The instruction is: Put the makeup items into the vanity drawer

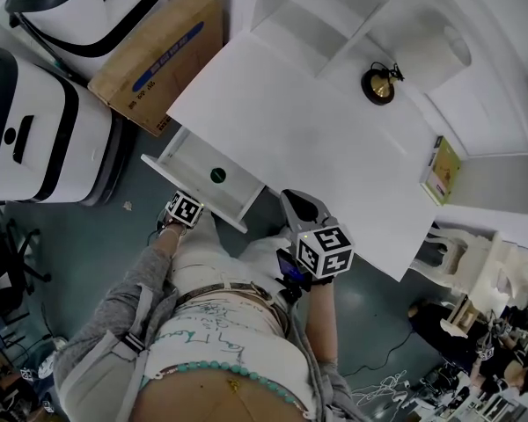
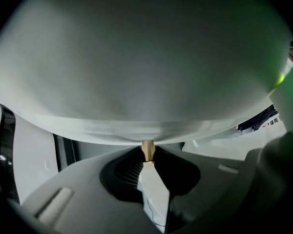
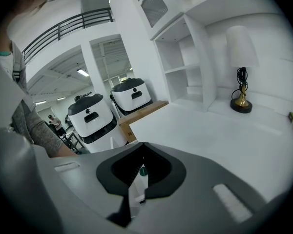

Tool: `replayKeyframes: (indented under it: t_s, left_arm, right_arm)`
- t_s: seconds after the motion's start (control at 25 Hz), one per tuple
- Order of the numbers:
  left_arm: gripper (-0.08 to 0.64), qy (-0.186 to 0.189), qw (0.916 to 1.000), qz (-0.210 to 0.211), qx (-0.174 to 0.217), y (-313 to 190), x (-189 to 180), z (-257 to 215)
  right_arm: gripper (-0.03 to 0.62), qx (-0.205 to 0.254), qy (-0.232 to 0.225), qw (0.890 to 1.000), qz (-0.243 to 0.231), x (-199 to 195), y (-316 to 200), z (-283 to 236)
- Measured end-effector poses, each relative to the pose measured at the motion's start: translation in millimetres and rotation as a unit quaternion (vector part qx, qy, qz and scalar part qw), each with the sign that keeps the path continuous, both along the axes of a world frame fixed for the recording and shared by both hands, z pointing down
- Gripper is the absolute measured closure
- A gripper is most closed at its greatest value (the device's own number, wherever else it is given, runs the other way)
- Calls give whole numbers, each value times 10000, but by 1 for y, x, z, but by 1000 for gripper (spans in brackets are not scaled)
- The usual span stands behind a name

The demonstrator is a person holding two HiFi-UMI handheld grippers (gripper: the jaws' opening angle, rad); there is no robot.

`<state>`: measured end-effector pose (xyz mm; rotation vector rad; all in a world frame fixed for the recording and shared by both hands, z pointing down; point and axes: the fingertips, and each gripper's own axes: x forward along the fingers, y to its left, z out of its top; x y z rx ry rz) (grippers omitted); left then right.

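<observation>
Surface [image 1: 317, 139] is carrying a lamp [image 1: 378, 84]; drawer [image 1: 187, 155] is standing open at its left. Right tool [image 1: 295, 202] is hovering at the surface's edge, jaws together, empty. Left tool [image 2: 147, 162] is pinching the drawer's tan knob [image 2: 147, 149]. Green item [image 1: 217, 175] is lying in the drawer.

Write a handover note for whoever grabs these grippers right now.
Left gripper: shut on the drawer knob.
Right gripper: shut, empty, at the vanity's front edge.
Drawer: open, one round dark green item inside.
Tabletop: only a lamp and a yellow-green box, which may or may not be makeup.
To do: check that box, then probably push the drawer shut.
</observation>
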<state>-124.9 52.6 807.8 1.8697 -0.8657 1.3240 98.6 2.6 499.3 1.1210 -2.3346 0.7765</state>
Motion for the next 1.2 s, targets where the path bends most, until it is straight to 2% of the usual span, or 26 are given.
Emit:
replayKeyframes:
  t_s: [0.36, 0.52, 0.8, 1.2]
  left_arm:
    - [491, 31, 10000, 13, 27, -10, 7, -1]
    - [491, -126, 9998, -24, -131, -9, 3, 2]
    - [491, 36, 10000, 15, -8, -25, 14, -1]
    - [491, -24, 10000, 90, -14, -37, 18, 0]
  right_arm:
    - [563, 43, 30, 10000, -49, 1, 1, -3]
    - [563, 62, 12, 10000, -49, 2, -1, -3]
    - [563, 70, 26, 10000, -12, 5, -3, -5]
    - [563, 85, 41, 9999, 73, 13, -11, -6]
